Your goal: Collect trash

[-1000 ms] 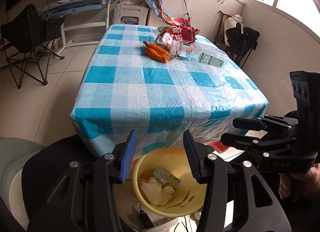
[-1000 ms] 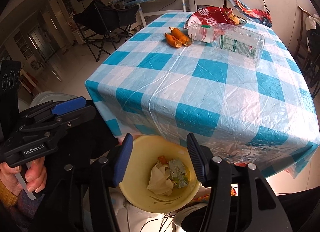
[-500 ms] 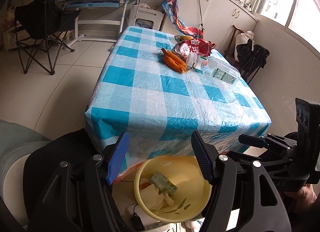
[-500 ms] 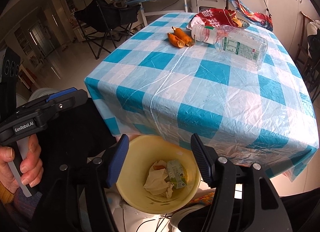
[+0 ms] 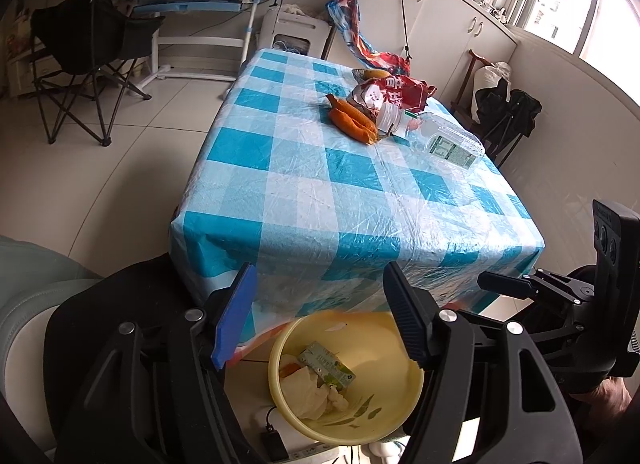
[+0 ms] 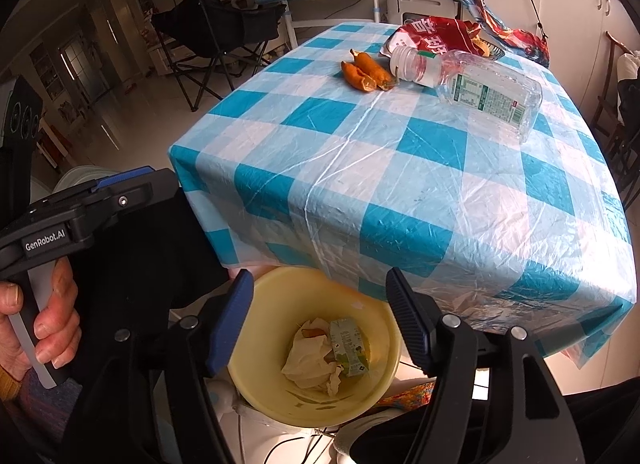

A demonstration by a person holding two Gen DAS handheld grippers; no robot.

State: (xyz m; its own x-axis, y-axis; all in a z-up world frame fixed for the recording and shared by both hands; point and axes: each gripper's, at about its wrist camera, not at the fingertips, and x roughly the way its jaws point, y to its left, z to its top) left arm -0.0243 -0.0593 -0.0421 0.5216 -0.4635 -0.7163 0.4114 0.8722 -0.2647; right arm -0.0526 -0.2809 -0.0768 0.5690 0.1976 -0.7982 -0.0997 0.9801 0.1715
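Hovering over the yellow basin [image 5: 404, 348], you have both tools empty, so by my reading a drop has just finished and the next pickup is due. Your left hand-held gripper [image 5: 316, 316] points steeply down at the basin; its jaws have just been opening and stand apart with nothing between them. Below it lie the crumpled tissue [image 5: 308, 392] and the small green carton [image 5: 326, 364], already collected. Your right hand-held gripper [image 6: 320, 320] takes much the same pose over the same basin, tilted down, jaws likewise just opened wider and empty, with your hand [image 6: 36, 328] on the other tool's grip visible at its left.

What remains sits well apart from you, at the far end of the checked tabletop [image 5: 320, 199]: from left to right, the orange peels [image 5: 352, 121], the red snack bag [image 5: 394, 95] just behind them, and the clear plastic bottle [image 5: 436, 135] lying on its side with its open neck near the peels. The next move probably calls for lifting one tool level, reaching across the cloth, and closing on a single item; the bottle looks light and likely to roll, so grip across its body.
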